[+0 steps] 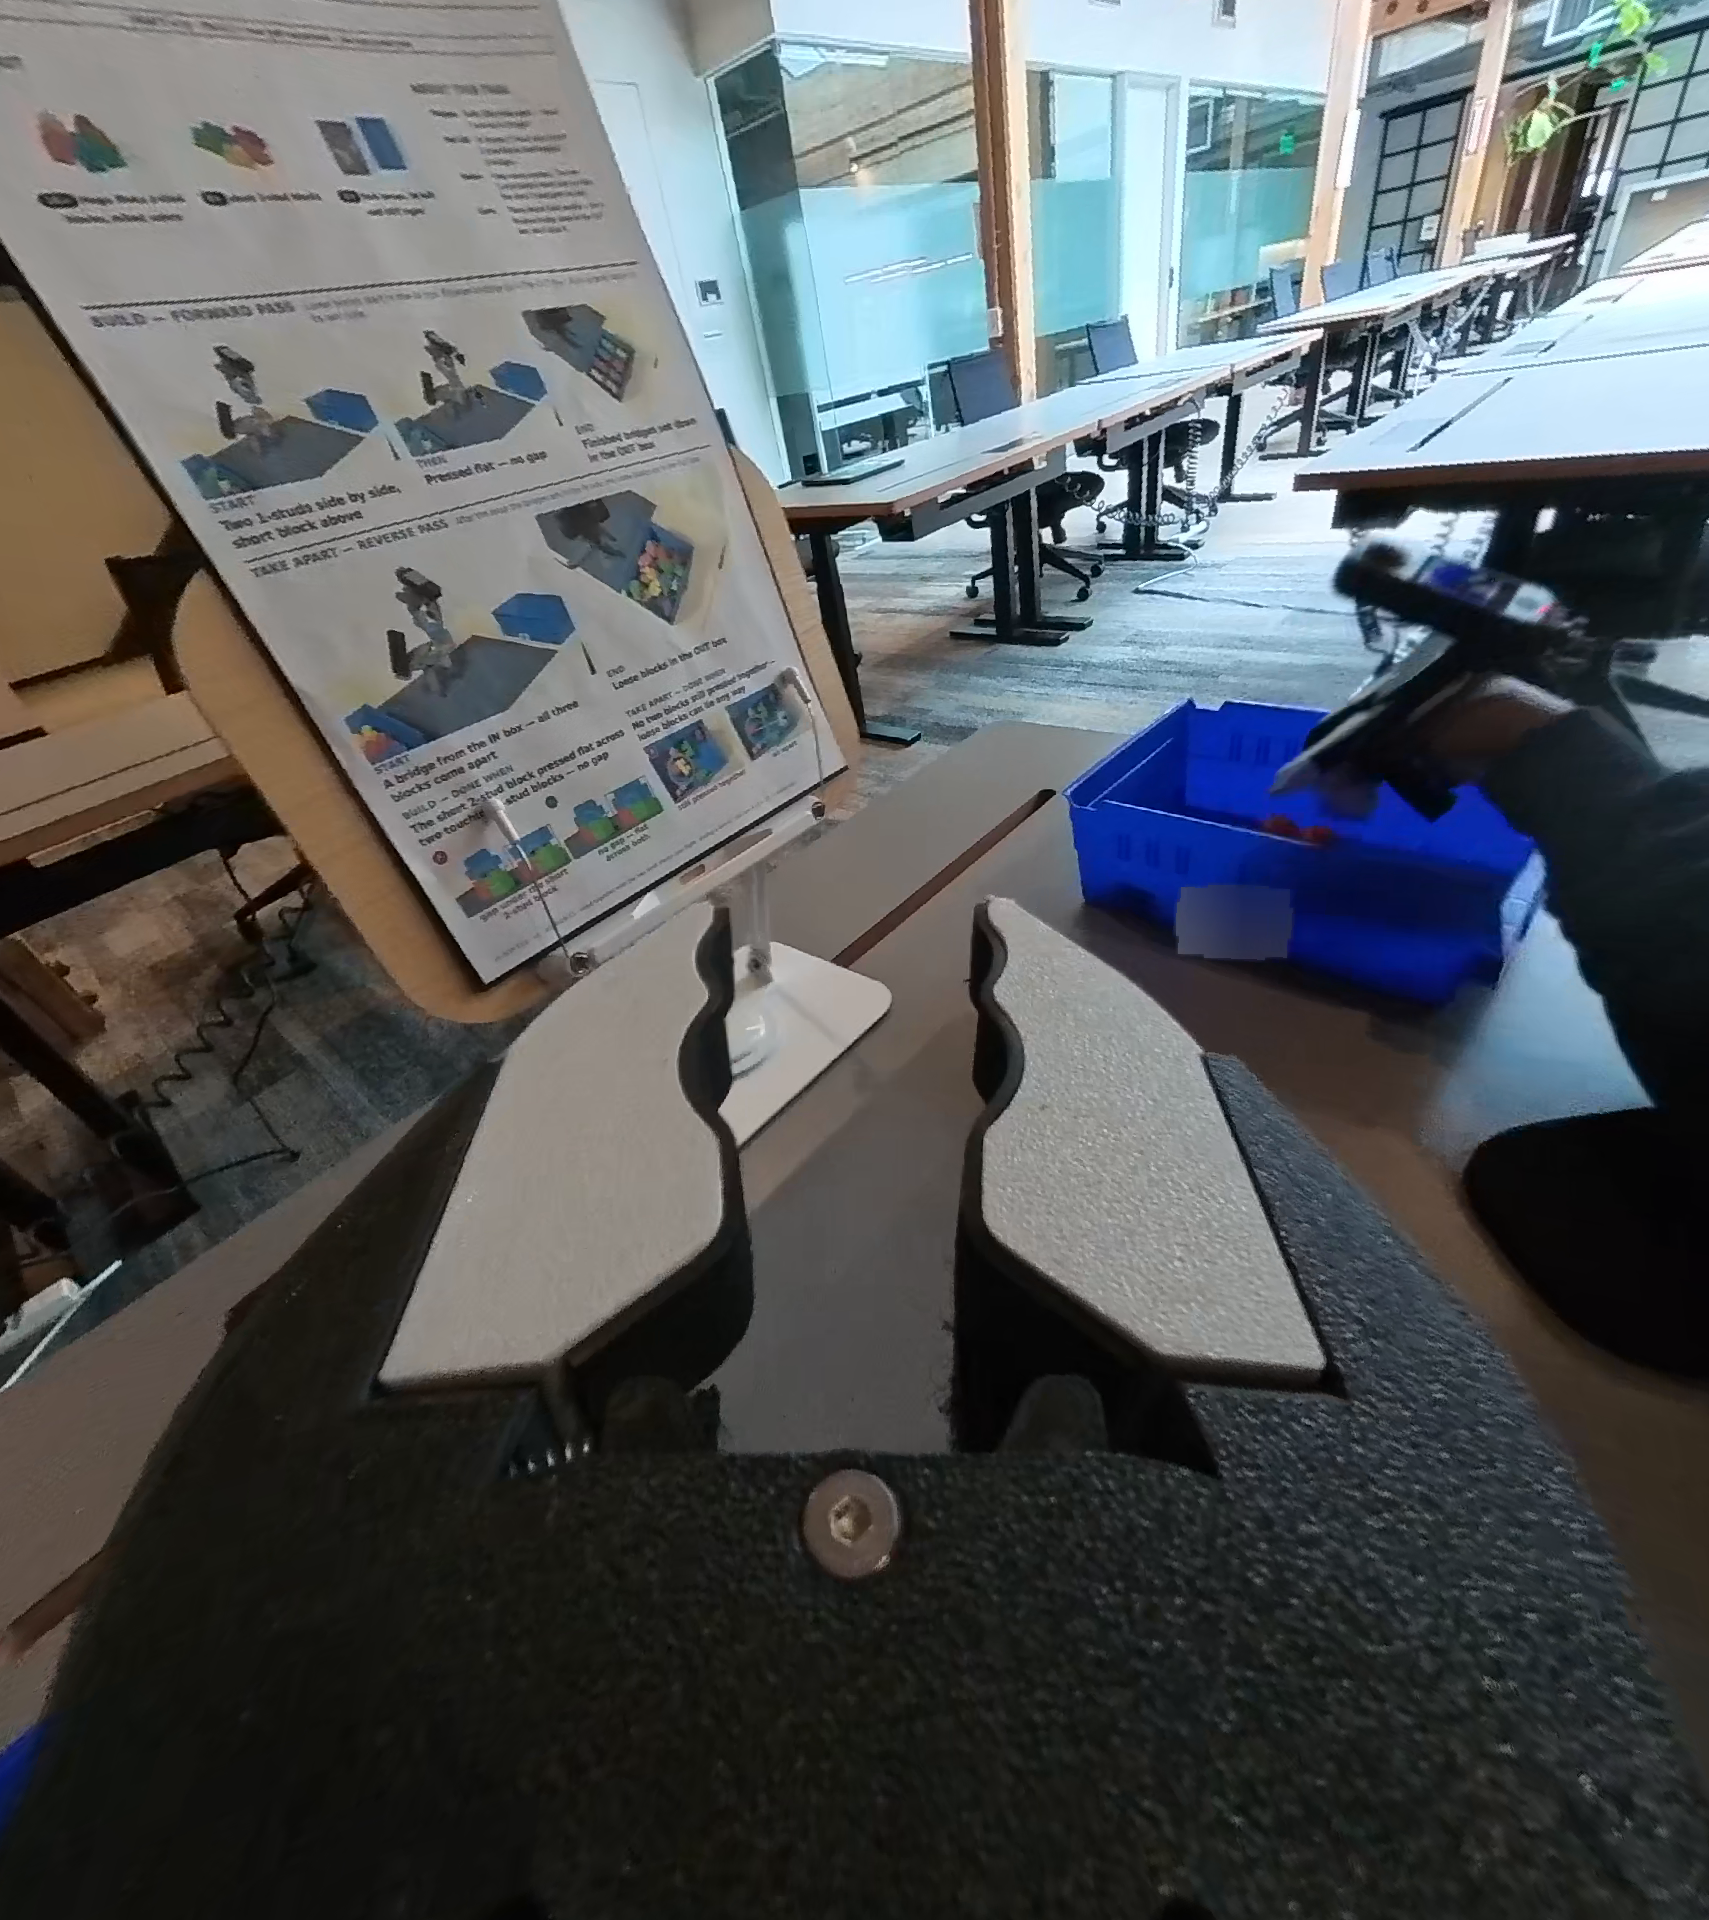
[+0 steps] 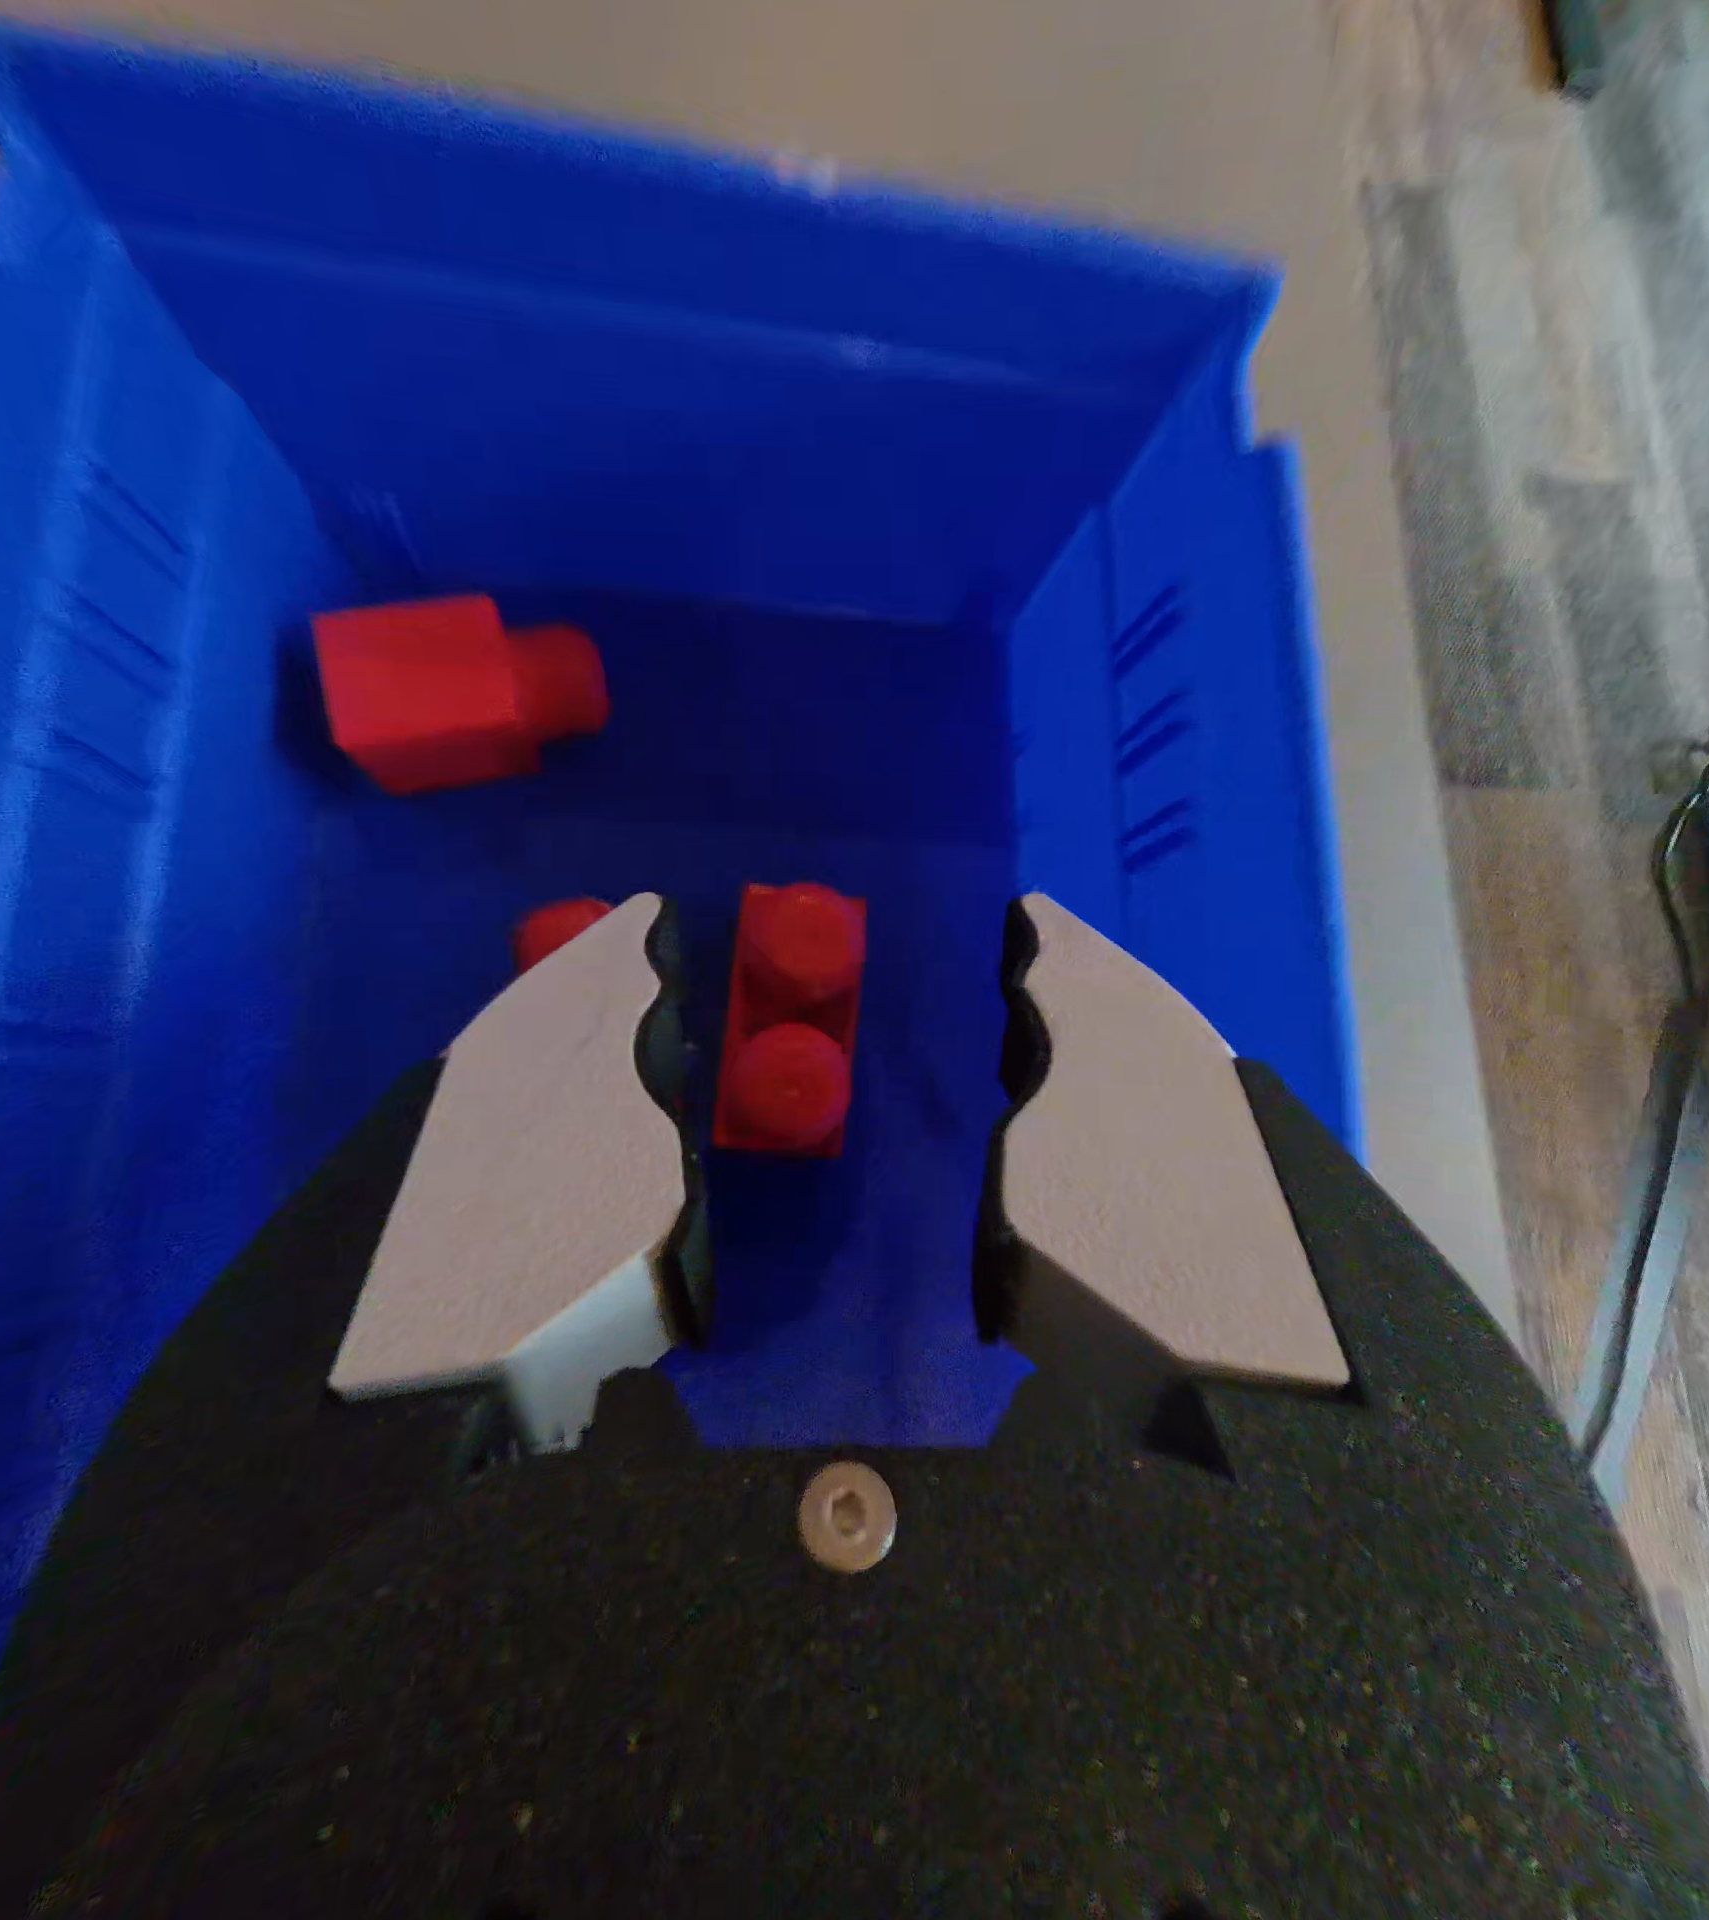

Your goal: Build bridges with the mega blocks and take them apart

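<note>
My right gripper [image 2: 834, 925] is open and points down into a blue bin [image 2: 154, 727]. A red two-stud block [image 2: 793, 1023] lies on the bin floor between its fingers, untouched. A red one-stud block [image 2: 445, 691] lies on its side farther back left. Another red block [image 2: 559, 930] peeks out behind the left finger. My left gripper [image 1: 839, 935] is open and empty above the dark table [image 1: 933, 821]. The left wrist view shows the right gripper [image 1: 1349, 758] over the blue bin [image 1: 1349, 883], with red blocks [image 1: 1297, 828] inside.
An instruction sheet on a white stand [image 1: 798, 997] stands at the table's left, close ahead of my left gripper. A person's dark sleeve [image 1: 1681, 935] reaches over the table's right side. Office desks and chairs stand beyond. The floor lies to the right of the bin. Across from one pair of fingers to the other is roughly 60 cm.
</note>
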